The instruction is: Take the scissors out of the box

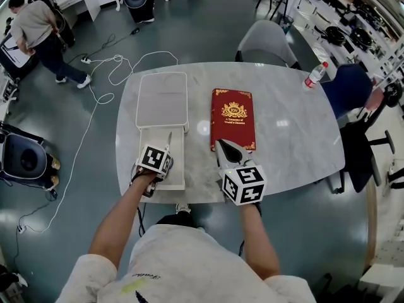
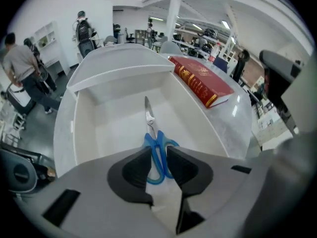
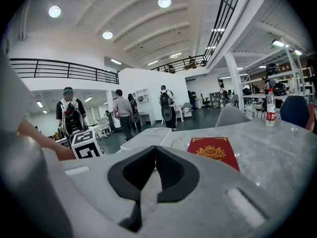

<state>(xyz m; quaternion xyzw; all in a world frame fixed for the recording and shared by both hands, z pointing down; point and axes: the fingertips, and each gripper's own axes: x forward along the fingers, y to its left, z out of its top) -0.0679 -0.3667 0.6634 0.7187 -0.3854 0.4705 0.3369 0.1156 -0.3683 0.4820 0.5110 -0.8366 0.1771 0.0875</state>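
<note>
The scissors (image 2: 151,128) have blue handles and steel blades that point away from me, down the length of the open white box (image 2: 84,128). My left gripper (image 2: 158,151) is shut on the blue handles over the near end of the box. In the head view the left gripper (image 1: 166,150) is over the box (image 1: 180,172), and the blade of the scissors (image 1: 168,137) pokes out ahead of it. My right gripper (image 1: 222,145) is shut and empty, at the near edge of a red book (image 1: 232,118); in its own view the right gripper (image 3: 155,148) has its jaws pressed together.
The box's lid (image 1: 162,100) lies flat beyond the box. On the marble table (image 1: 290,137) a water bottle (image 1: 315,74) stands at the far right corner. A grey chair (image 1: 268,43) and a blue chair (image 1: 350,87) stand beyond the table. A person (image 1: 38,30) is on the floor, far left.
</note>
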